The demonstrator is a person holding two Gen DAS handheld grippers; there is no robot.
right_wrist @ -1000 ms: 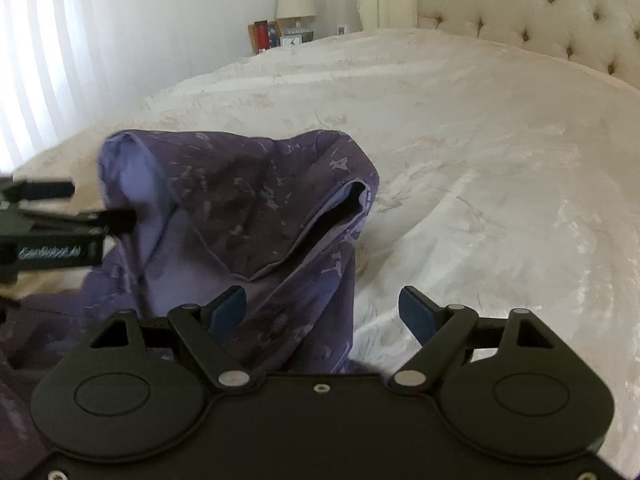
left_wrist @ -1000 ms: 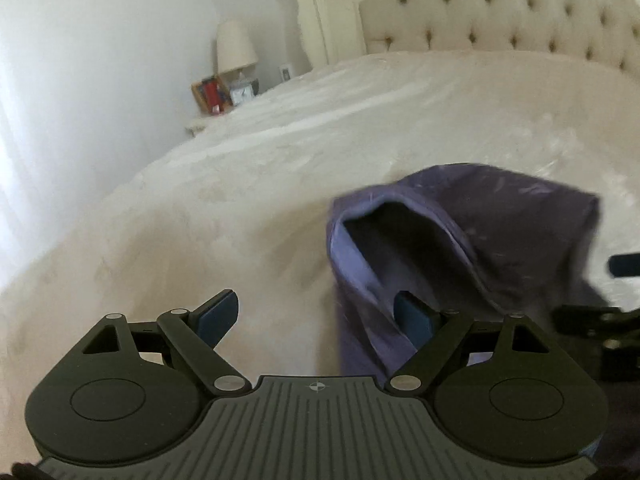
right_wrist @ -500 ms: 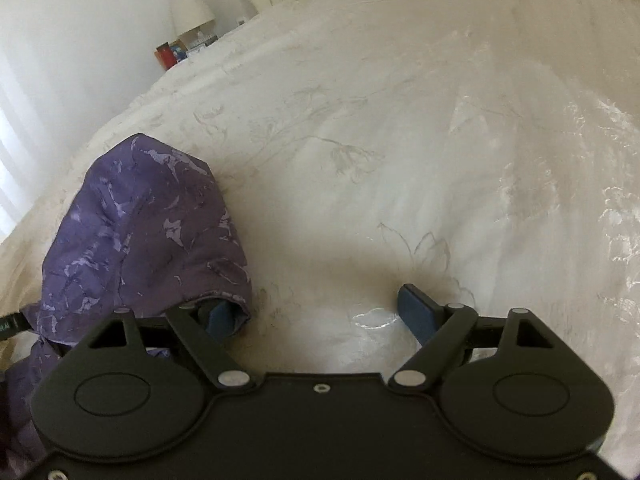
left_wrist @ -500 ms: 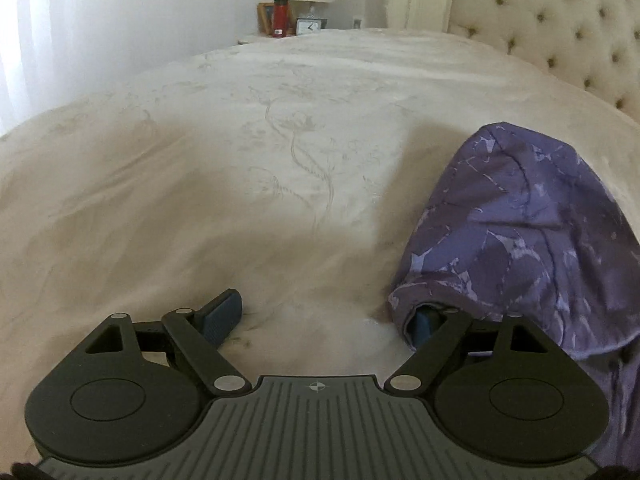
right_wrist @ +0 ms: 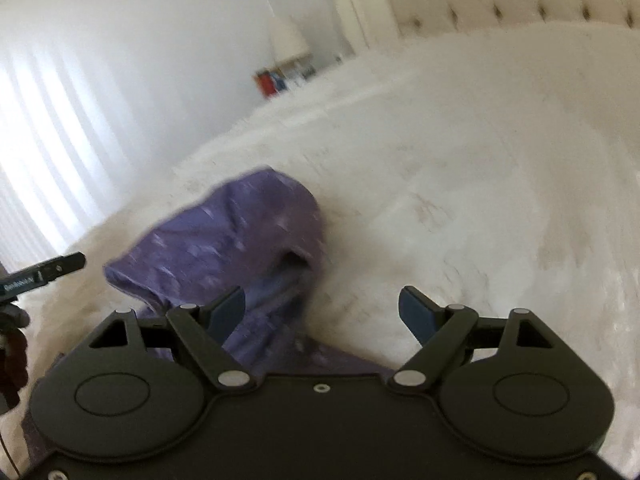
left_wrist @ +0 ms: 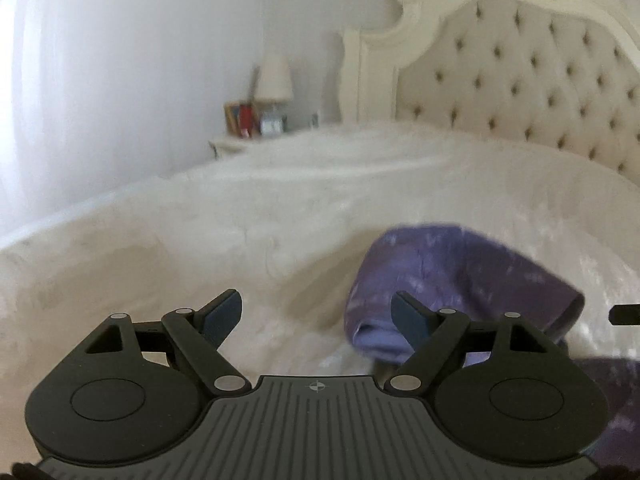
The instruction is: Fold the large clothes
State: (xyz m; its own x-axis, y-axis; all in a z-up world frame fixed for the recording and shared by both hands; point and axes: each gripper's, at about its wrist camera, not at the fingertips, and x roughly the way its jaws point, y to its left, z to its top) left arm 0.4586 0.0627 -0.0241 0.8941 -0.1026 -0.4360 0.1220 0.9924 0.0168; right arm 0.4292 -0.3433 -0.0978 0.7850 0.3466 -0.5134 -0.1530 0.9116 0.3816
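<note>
Both jaws now clear of purple garment (left_wrist: 460,276), wide, empty; curtain (right_wrist: 48,168) only in right view.

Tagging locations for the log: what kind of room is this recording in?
A bedroom, almost certainly: a wide bed with a tufted headboard, and a bedside table carrying a lamp. A purple garment lies on the bed.

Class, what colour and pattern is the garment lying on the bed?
Purple garment with pale mottled flecks; left wrist view shows it best.

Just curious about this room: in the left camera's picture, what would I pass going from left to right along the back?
Red items on the nightstand → lamp → white bedpost → tufted headboard.
</note>
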